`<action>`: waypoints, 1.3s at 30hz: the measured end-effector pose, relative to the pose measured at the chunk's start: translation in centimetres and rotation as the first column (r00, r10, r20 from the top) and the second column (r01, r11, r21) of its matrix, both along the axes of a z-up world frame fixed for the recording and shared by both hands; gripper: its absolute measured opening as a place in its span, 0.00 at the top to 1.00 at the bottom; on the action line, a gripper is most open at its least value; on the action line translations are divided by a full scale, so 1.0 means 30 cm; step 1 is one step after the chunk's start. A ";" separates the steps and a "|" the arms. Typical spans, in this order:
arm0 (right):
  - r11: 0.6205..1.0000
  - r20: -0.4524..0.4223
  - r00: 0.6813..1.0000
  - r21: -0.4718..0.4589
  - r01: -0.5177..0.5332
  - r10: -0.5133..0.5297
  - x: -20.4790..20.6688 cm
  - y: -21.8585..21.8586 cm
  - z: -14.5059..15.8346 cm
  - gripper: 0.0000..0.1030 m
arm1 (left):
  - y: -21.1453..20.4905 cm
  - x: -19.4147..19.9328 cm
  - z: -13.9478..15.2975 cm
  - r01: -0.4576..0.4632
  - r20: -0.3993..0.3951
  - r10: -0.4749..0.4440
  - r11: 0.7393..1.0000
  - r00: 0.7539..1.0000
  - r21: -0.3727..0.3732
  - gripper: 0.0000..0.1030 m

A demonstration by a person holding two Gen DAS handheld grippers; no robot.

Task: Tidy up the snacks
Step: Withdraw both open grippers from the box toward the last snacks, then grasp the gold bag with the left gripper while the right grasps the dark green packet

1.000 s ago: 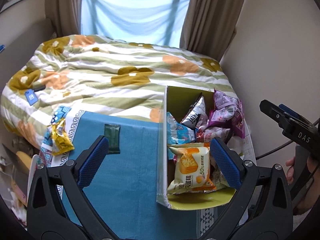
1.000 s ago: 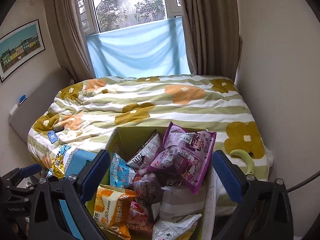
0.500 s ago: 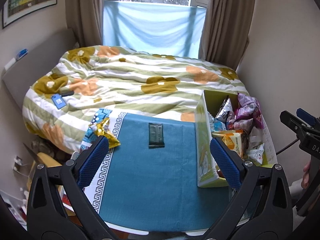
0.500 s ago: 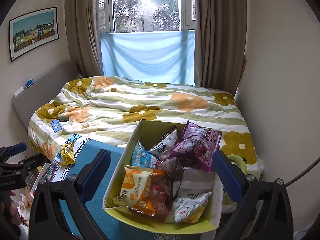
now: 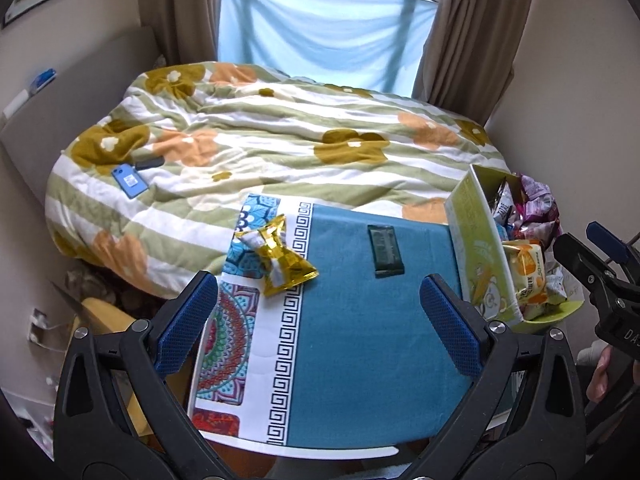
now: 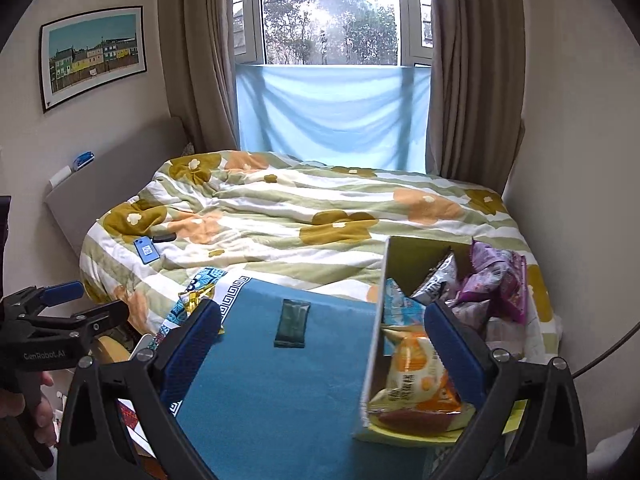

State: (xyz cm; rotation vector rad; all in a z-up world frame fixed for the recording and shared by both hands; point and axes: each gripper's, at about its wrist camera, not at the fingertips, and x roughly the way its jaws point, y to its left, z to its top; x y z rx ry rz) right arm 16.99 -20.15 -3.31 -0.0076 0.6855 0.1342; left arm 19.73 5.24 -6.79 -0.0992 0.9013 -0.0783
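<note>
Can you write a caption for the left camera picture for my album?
Open left gripper hovers above a blue cloth with a gold snack, a dark green packet and a full snack box.

On the tabletop (image 5: 360,360), a flat packet (image 5: 385,251) lies centrally, a foil snack (image 5: 280,256) at its left edge, the snack-filled box (image 5: 476,256) right; the bed (image 5: 280,140) lies behind.

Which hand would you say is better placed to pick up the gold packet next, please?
Probably left: its open tongs frame the gold packet just ahead, while the right tongs sit nearer the snack box.
</note>
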 end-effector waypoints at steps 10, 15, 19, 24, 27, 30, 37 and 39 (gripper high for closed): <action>0.999 -0.155 0.987 -0.004 0.039 -0.039 0.168 0.266 -0.181 0.02 | 0.209 0.224 -0.265 -0.028 -0.151 0.012 0.994 0.989 -0.102 0.02; 1.000 -0.259 0.966 -0.013 0.028 -0.031 0.283 0.329 -0.324 0.02 | 0.208 0.348 -0.420 -0.071 -0.230 0.036 0.987 0.972 -0.147 0.02; 1.000 -0.296 0.955 -0.024 0.018 -0.024 0.364 0.340 -0.432 0.02 | 0.196 0.431 -0.521 -0.103 -0.281 0.058 0.984 0.958 -0.147 0.02; 0.997 -0.328 0.944 -0.077 0.020 -0.044 0.470 0.319 -0.572 0.02 | 0.167 0.534 -0.647 -0.114 -0.337 0.067 0.986 0.939 -0.123 0.07; 0.997 -0.367 0.929 -0.076 0.026 -0.052 0.532 0.295 -0.654 0.02 | 0.145 0.589 -0.711 -0.131 -0.376 0.074 0.983 0.924 -0.127 0.18; 0.997 -0.383 0.922 -0.076 0.026 -0.053 0.569 0.284 -0.705 0.02 | 0.122 0.625 -0.757 -0.133 -0.395 0.080 0.985 0.915 -0.108 0.21; 0.995 -0.399 0.916 -0.097 0.011 -0.049 0.611 0.272 -0.781 0.02 | 0.075 0.648 -0.792 -0.090 -0.400 0.062 0.995 0.914 -0.050 0.40; 0.995 -0.411 0.910 -0.096 0.010 -0.049 0.618 0.273 -0.800 0.08 | 0.067 0.649 -0.789 -0.068 -0.390 0.050 0.997 0.920 -0.035 0.48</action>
